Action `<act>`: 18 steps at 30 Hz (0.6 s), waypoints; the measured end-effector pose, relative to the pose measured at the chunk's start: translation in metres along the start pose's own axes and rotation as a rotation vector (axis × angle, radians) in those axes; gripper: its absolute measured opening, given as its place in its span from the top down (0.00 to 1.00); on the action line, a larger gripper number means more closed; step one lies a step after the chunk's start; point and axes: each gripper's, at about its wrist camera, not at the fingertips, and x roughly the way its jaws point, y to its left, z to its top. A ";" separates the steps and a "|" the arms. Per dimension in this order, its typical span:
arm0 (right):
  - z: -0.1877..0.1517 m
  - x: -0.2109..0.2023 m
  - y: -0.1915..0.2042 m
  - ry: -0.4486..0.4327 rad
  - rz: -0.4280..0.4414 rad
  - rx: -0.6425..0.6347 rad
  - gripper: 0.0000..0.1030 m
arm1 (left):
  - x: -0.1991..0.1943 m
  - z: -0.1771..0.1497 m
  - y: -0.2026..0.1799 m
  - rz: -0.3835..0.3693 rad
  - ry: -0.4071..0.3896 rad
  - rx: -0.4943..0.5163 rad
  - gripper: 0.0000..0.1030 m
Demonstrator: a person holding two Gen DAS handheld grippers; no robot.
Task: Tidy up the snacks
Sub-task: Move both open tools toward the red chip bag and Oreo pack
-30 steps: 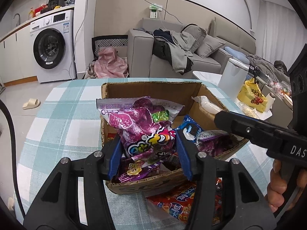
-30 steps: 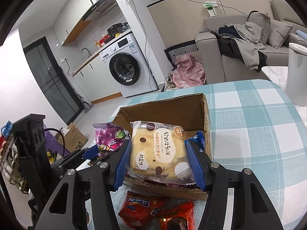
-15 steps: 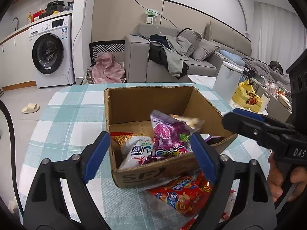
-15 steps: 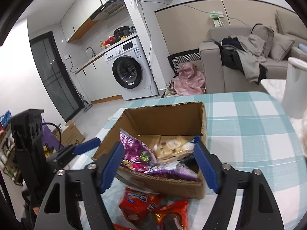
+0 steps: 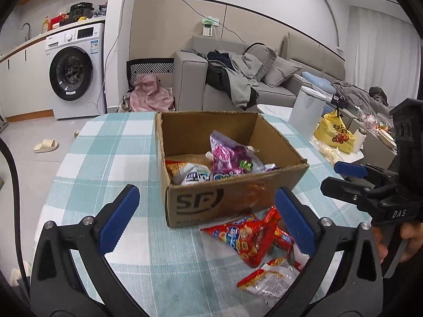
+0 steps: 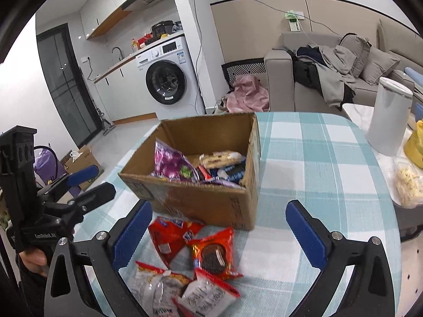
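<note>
A brown cardboard box (image 5: 222,203) (image 6: 211,206) stands on the checked table and holds several snack packs, among them a purple bag (image 5: 227,155) (image 6: 169,163) and a pale bread pack (image 6: 219,157). Red snack packs (image 5: 246,237) (image 6: 171,235) and white-and-red packs (image 5: 272,277) (image 6: 206,293) lie on the cloth in front of the box. My left gripper (image 5: 206,219) is open and empty, in front of the box. My right gripper (image 6: 219,227) is open and empty, above the loose packs. Each gripper shows in the other's view, the right (image 5: 370,192) and the left (image 6: 66,192).
The round table has a teal-and-white checked cloth (image 5: 105,163) (image 6: 317,163). A white cylinder bin (image 6: 388,116) and a yellow bag (image 5: 335,134) stand off the table's right side. A sofa (image 5: 238,79) and washing machine (image 5: 76,71) are behind.
Both grippers let go of their packs, the purple bag and the bread pack, into the box, opened wide and drew back toward me. The loose packs in front of the box came into view.
</note>
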 end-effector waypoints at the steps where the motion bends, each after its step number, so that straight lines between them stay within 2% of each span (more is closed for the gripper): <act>1: -0.004 0.000 -0.001 0.010 -0.009 0.001 0.00 | -0.001 -0.003 -0.001 0.001 0.009 -0.002 0.01; 6: -0.022 0.002 -0.007 0.035 -0.017 -0.001 0.00 | -0.001 -0.013 -0.003 0.007 0.041 0.019 0.01; 18: -0.035 0.035 -0.007 0.142 -0.045 -0.033 0.00 | 0.024 -0.021 -0.021 0.015 0.115 0.084 0.01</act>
